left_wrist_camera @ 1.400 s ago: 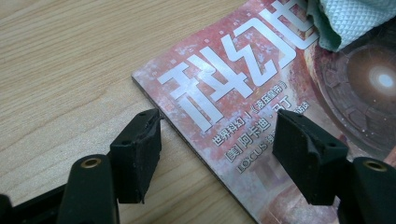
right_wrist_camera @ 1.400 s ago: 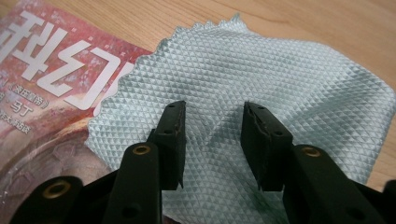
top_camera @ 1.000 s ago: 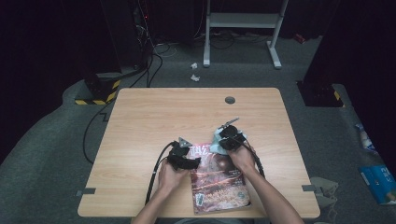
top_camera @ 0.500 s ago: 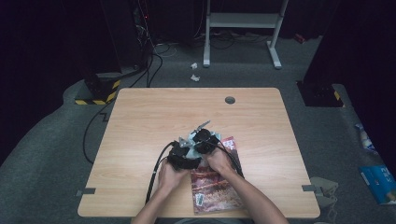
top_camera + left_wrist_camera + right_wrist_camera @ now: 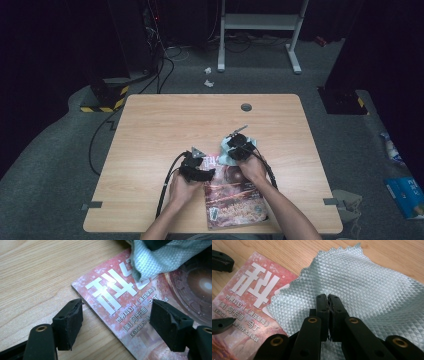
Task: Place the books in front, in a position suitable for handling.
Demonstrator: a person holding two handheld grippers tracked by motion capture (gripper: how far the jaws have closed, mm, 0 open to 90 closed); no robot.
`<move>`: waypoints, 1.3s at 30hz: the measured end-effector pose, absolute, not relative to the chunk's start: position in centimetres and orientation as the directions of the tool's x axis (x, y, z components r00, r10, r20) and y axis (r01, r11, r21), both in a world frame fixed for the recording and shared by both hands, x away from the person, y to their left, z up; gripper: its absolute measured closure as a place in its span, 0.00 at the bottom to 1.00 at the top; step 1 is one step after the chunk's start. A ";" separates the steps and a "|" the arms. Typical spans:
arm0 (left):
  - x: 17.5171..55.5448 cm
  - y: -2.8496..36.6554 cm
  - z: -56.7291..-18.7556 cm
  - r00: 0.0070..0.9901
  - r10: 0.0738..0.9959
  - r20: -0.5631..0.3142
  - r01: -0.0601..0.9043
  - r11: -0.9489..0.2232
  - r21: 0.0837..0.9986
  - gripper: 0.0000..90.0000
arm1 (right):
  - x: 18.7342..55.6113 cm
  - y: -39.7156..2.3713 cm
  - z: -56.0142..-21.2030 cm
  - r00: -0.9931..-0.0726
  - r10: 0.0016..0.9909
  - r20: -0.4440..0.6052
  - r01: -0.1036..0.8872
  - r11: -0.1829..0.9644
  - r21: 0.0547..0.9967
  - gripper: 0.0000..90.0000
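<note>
Magazine (image 5: 232,197) lies flat at the near edge of the wooden table (image 5: 165,125), between the person's two forearms. Cover is mottled red with large white characters at the top, smaller white print below, a round dark graphic toward the right. Pale green cloth (image 5: 352,282) — diamond-textured weave, pinked zigzag edge — drapes over the cover's upper right corner and spills onto the bare wood beyond it.

Right gripper (image 5: 328,298) has its jaws together, pinching a fold of the cloth, sitting on top of the magazine's far end. Left gripper (image 5: 116,315) has its jaws apart, straddling the magazine's top left corner — one pad over the wood, the other over the cover, neither clamping anything.
</note>
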State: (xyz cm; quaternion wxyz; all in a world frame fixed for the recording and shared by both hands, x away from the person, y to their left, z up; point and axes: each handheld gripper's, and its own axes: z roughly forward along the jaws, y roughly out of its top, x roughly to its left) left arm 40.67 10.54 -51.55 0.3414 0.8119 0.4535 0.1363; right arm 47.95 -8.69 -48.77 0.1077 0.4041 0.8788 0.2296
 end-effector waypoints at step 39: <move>40.9 10.3 -51.4 0.541 0.837 -0.083 0.655 -0.358 0.665 0.29 | 45.4 -15.7 -48.5 -0.623 0.782 -0.024 0.668 0.547 0.504 0.96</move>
